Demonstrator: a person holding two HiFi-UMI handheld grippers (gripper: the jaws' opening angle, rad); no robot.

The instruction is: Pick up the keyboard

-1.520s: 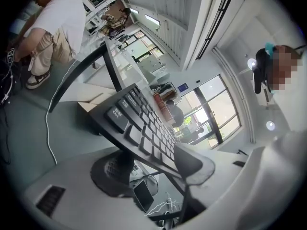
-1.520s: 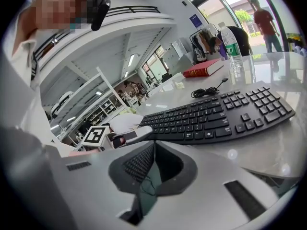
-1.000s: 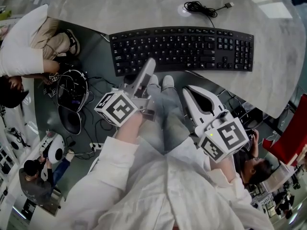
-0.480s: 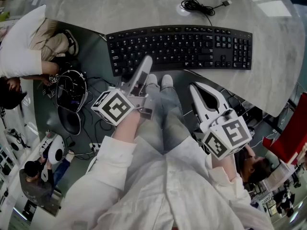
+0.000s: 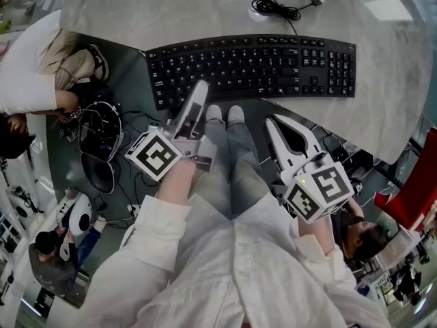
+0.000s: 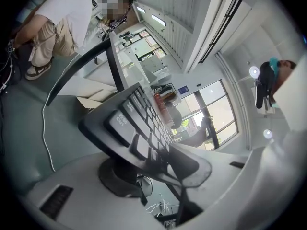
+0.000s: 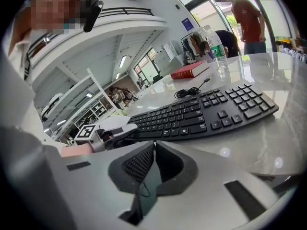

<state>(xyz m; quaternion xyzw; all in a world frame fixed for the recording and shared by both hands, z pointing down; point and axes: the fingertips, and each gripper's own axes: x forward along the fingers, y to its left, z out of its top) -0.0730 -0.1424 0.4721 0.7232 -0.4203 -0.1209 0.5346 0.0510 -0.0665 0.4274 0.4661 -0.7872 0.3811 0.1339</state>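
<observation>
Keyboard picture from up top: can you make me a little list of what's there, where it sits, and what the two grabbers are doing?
Keyboard: black, lying on the table, near left corner sticking out past the edge
Cable: coiled behind the keyboard
Left gripper: jaws have just been closing over the keyboard's near left corner; pads look to be on it
Right gripper: jaws shut, empty, apart from the keyboard
Lifted: not yet

Right gripper [image 7: 155, 144] at 6 o'clock, jaws pressed together and empty, black keyboard [image 7: 201, 113] lay on the pale table [image 7: 283, 128] toward 2 o'clock, left gripper [image 7: 127, 127] was at its 9 o'clock end, coiled cable [image 7: 188, 93] beyond.
</observation>
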